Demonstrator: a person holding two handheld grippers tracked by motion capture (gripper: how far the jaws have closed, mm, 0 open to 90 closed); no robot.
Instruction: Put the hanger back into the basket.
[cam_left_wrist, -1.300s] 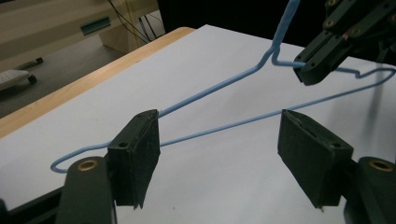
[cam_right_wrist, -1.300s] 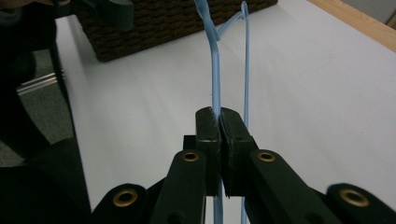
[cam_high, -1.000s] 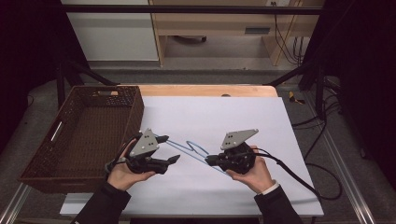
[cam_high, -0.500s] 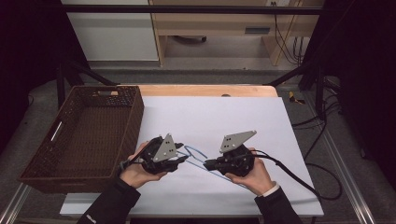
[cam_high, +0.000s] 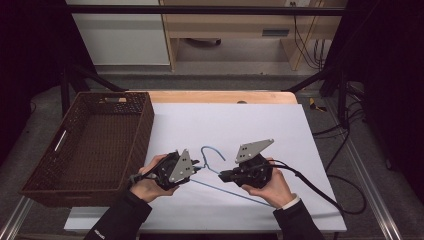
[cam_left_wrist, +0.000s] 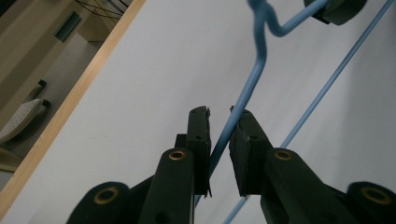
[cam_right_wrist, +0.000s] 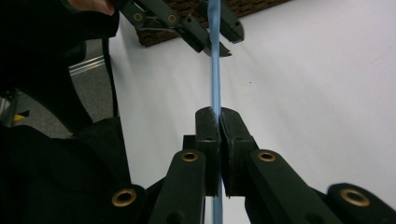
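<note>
Centrally, near the front edge of the white table (cam_high: 260, 125), a blue wire hanger (cam_high: 212, 152) lies between the two grippers. The right gripper (cam_right_wrist: 219, 116) has its jaws pressed together on a straight run of the wire. The left gripper (cam_left_wrist: 218, 116) has its jaws slightly apart with the wire running between them; whether the pads touch it cannot be told. A brown wicker basket (cam_high: 45, 172) sits at the table's left side, just beside the left hand (cam_high: 147, 182). No readable writing or brand shows anywhere.
</note>
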